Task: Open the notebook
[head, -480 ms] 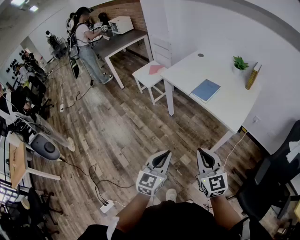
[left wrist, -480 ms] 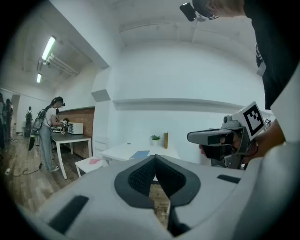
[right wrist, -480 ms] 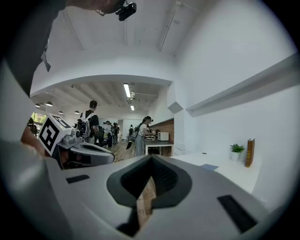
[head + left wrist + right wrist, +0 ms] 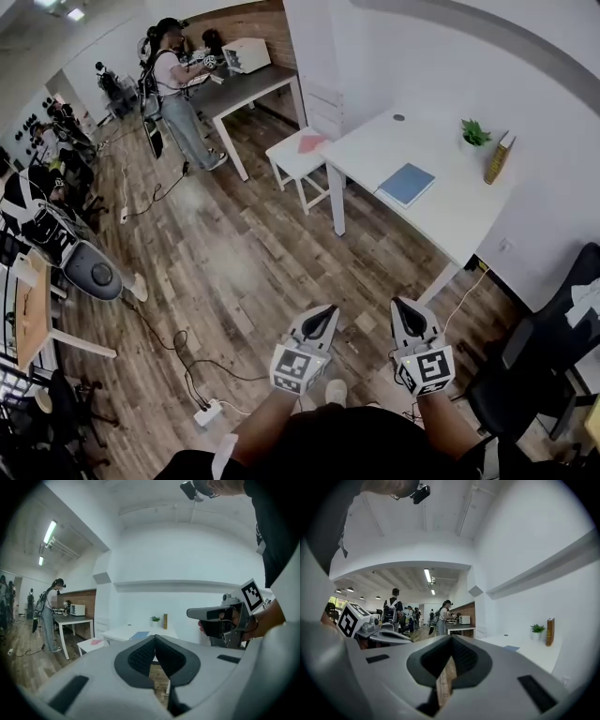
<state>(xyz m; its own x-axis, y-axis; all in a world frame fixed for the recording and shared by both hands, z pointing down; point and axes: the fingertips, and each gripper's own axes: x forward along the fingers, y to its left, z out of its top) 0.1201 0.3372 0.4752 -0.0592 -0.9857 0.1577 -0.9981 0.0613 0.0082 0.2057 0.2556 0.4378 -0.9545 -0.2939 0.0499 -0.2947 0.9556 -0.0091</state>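
A closed blue notebook (image 4: 407, 184) lies on the white table (image 4: 450, 216) well ahead of me; it also shows small in the left gripper view (image 4: 139, 635) and the right gripper view (image 4: 512, 648). My left gripper (image 4: 327, 313) and right gripper (image 4: 405, 307) are held side by side over the wooden floor, far short of the table. Both point roughly level toward it. The left gripper's (image 4: 154, 638) jaws meet at the tips with nothing between them. The right gripper's (image 4: 451, 638) jaws are likewise together and empty.
A small potted plant (image 4: 473, 132) and an upright book (image 4: 498, 157) stand at the table's far side. A white stool (image 4: 302, 150) sits left of the table, a black chair (image 4: 544, 347) at the right. Cables and a power strip (image 4: 208, 412) lie on the floor. A person (image 4: 173, 84) stands at a far desk.
The head view has shifted a little, so the table sits slightly higher and further left in the picture. Both grippers keep their place side by side and stay shut.
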